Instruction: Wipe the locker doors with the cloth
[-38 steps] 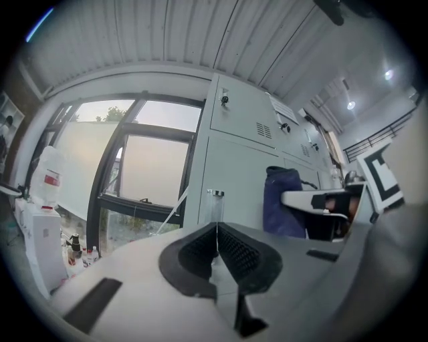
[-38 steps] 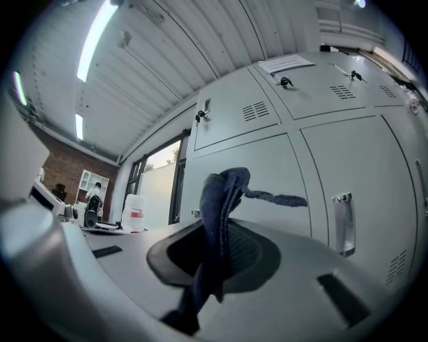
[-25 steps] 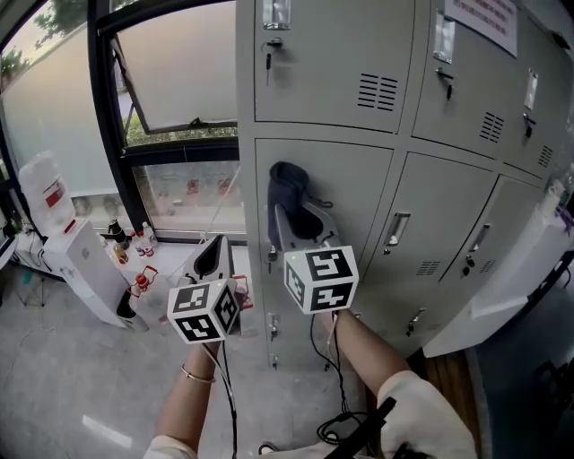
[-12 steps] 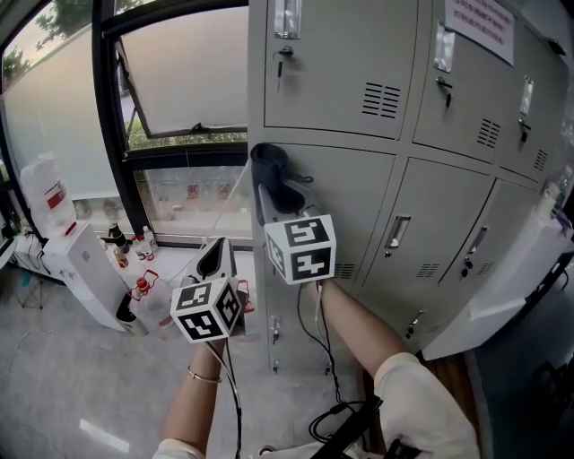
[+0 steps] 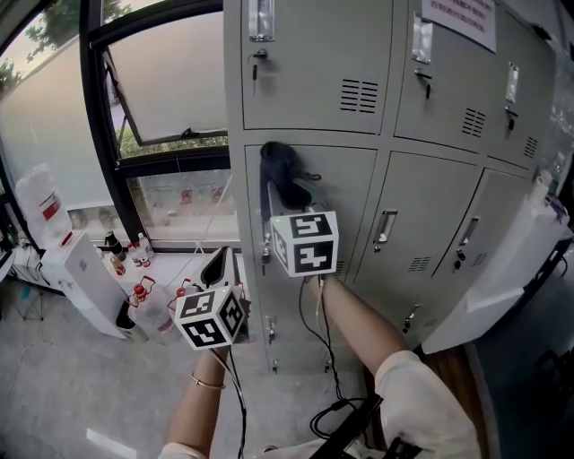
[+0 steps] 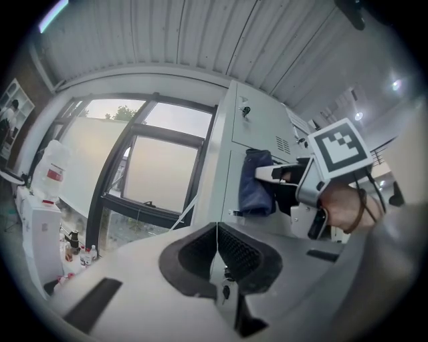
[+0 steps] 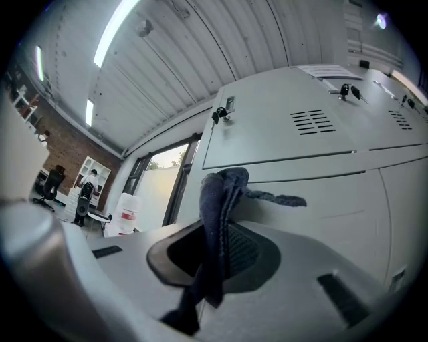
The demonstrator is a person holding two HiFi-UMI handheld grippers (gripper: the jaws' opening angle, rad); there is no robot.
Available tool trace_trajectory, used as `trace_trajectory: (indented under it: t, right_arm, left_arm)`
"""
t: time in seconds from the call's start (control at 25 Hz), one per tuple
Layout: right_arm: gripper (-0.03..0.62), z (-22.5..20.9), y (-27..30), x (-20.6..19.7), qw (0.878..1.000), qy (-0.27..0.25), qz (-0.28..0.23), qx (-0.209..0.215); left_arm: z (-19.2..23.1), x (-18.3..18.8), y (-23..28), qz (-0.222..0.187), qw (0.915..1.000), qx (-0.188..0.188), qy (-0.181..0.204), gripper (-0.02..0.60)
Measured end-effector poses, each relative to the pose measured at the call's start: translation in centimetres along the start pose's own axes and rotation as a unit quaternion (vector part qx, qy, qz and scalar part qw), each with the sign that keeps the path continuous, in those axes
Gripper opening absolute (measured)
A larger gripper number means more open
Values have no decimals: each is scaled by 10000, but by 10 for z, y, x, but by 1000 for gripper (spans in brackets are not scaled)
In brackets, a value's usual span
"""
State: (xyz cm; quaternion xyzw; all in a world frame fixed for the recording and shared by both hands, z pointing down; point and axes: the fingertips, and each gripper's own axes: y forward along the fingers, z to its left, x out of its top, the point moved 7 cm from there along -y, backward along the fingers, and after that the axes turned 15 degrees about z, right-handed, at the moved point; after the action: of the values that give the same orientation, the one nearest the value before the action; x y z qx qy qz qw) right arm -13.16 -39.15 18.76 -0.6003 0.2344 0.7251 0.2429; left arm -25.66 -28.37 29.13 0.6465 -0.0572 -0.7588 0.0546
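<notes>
My right tongs (image 7: 215,250) pinch the cloth (image 7: 221,194), a dark blue, limp, bunched rag. It pokes past the tips and touches the grey locker door (image 5: 345,202) straight ahead. My left tongs (image 6: 217,248) are pressed together on nothing, below and left of the right ones. The notice (image 5: 458,18) above and to the right carries print too small to read.

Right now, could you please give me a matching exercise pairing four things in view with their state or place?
1 cloth
2 left gripper
3 right gripper
4 paper notice

A jaws shut, empty
B stuck on an upper locker door
C dark blue, against a lower locker door
D jaws shut on the cloth

Pairs: 1-C, 2-A, 3-D, 4-B
</notes>
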Motion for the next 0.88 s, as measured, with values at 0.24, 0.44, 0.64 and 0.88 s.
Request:
trace_trajectory:
  t: [0.24,0.44,0.64,0.88]
  right_arm:
    - [48,-48,-26,-13,9993,117,94,-337]
    - [48,-110,-59,-27,9965,171,198,-788]
    - [49,-182,-96,-38,9909,230,299,-1291]
    - [49,-264,-138,-49,9819,337,388,-1822]
  left_arm:
    - [-37,-2,14,42,9996,-256,67,9]
    - [-83,-5,33,120,9981,-583,154,9]
    - [-140,-8,54,148,9952,-926,265,9]
    - [-205,-12,77,201,9910,-1265,395,9]
